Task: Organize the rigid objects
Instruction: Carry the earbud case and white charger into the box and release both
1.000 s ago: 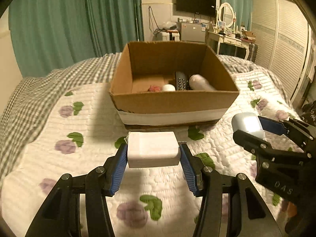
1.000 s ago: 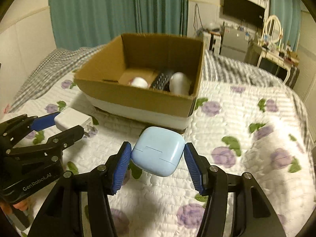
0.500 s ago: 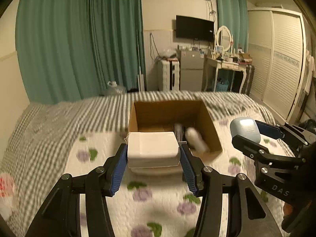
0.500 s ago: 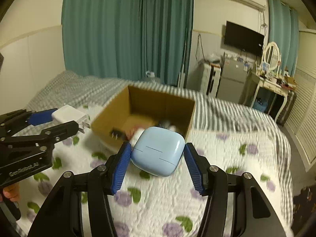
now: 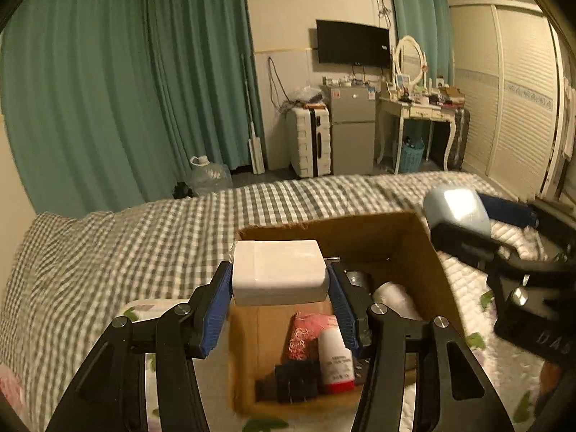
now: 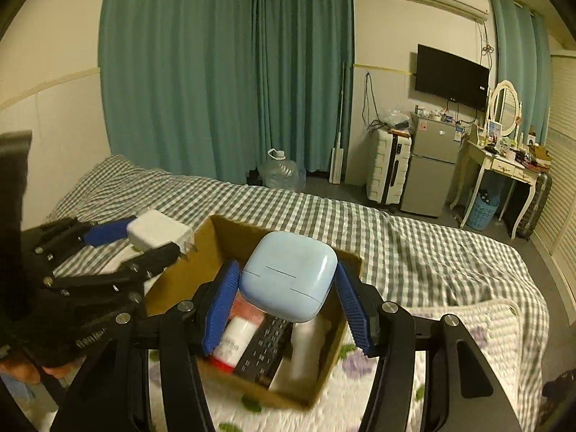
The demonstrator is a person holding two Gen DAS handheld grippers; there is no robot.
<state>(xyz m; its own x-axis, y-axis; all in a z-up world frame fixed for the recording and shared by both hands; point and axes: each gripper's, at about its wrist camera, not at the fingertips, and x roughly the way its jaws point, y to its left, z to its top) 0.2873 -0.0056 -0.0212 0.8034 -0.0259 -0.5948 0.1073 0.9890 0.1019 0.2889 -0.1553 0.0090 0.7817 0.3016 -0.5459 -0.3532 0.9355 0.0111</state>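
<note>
My left gripper (image 5: 279, 284) is shut on a white power adapter (image 5: 279, 271) and holds it above the left part of an open cardboard box (image 5: 360, 230). My right gripper (image 6: 286, 297) is shut on a pale blue earbud case (image 6: 288, 275), held above the same box (image 6: 183, 273). In the box lie a white bottle with a red cap (image 5: 336, 358), a pink item (image 5: 304, 331), a black remote (image 6: 268, 345) and a white cylinder (image 5: 394, 298). The left gripper with the adapter (image 6: 158, 230) shows in the right wrist view, and the case (image 5: 455, 205) in the left wrist view.
The box stands on a bed with a floral quilt (image 6: 468, 331) and a checked blanket (image 5: 118, 248). Beyond the bed are green curtains (image 5: 126, 72), a water jug (image 5: 208, 176), a white suitcase (image 5: 309, 140), a small fridge (image 5: 351, 126) and a dressing table (image 5: 417, 111).
Both grippers have risen and moved forward with their objects, from in front of the box to above its opening. The box's inside now shows from above.
</note>
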